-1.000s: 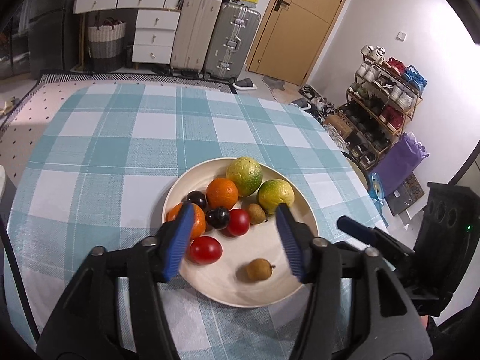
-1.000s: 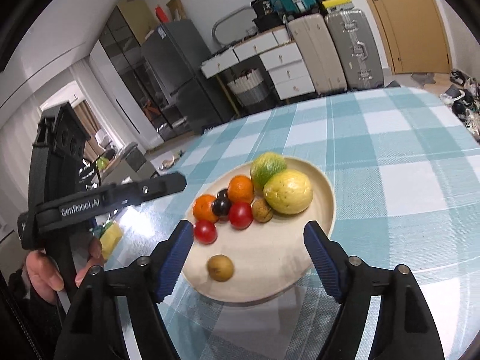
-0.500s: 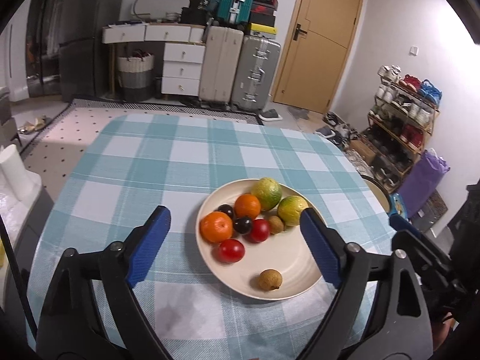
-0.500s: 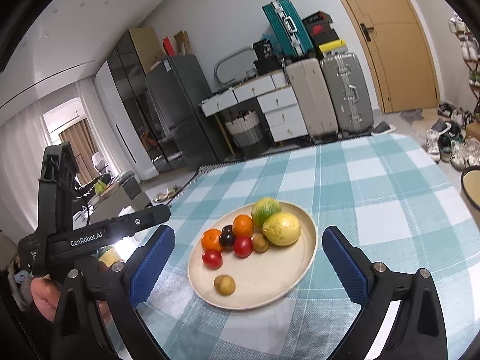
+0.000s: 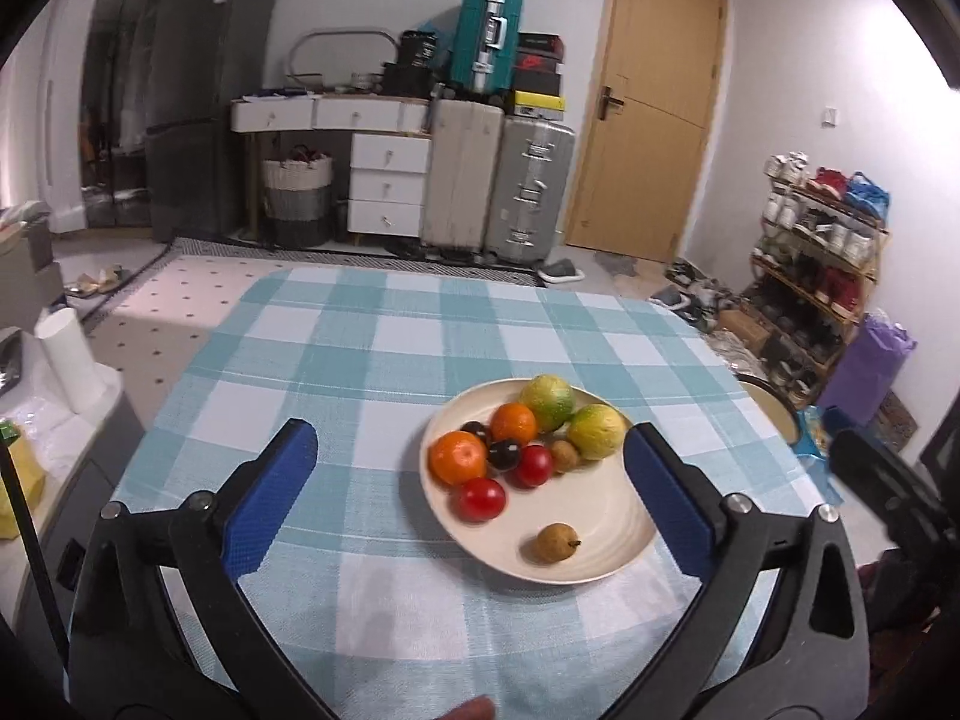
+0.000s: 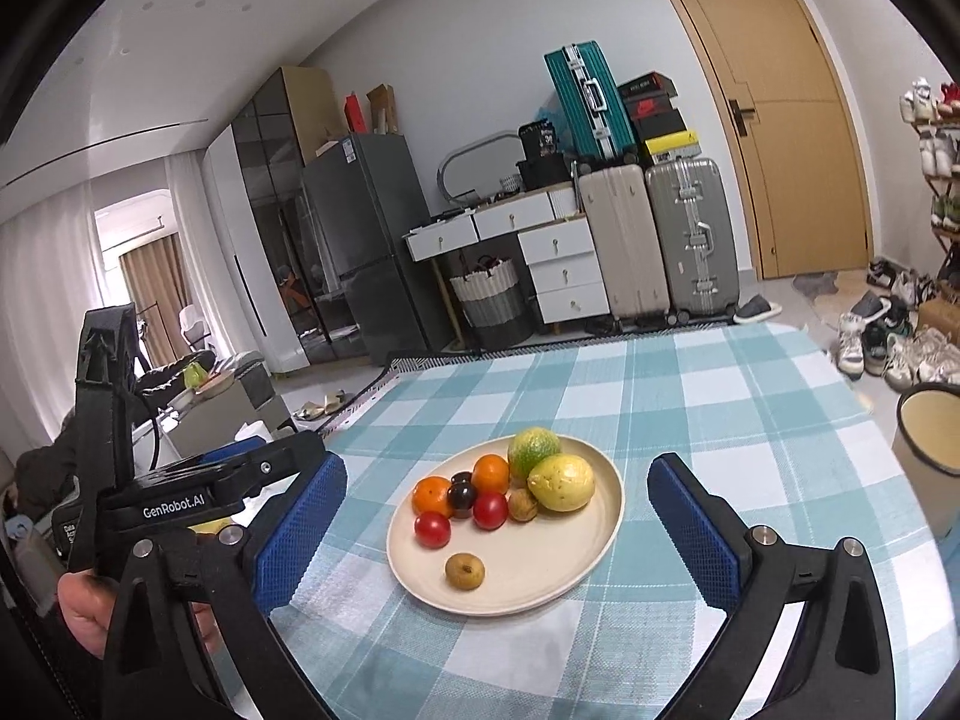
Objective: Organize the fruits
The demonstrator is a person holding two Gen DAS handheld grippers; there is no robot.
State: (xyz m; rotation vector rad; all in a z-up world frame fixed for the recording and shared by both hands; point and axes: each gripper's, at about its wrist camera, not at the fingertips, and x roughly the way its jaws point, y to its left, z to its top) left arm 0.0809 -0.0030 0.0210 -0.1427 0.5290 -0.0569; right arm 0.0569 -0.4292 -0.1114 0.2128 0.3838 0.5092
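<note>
A cream plate [image 5: 600, 540] sits on the teal checked tablecloth [image 5: 360, 360]. On it lie two oranges [image 5: 459, 456], two green-yellow citrus fruits [image 5: 547, 402], two red tomatoes [image 5: 481, 498], dark plums [image 5: 503, 453] and a small brown fruit [image 5: 555, 542] apart at the front. My left gripper [image 5: 468, 432] hangs back above the table's near side, its jaws opening wide with nothing between them. My right gripper [image 6: 498, 465] stands open, also short of the plate [image 6: 540, 576] and holding nothing. The left gripper's body [image 6: 228, 480] and a hand [image 6: 84, 606] show in the right wrist view.
A cream bin [image 6: 930, 438] stands off the table's right edge. A white paper roll [image 5: 66, 360] is on a low stand to the left. Suitcases [image 5: 528, 192], drawers and a shoe rack [image 5: 822, 252] line the far room. Bare cloth [image 6: 690, 396] lies beyond the plate.
Both grippers have drawn back and risen from over the plate, and their jaws have spread wide. The fruit lies as before.
</note>
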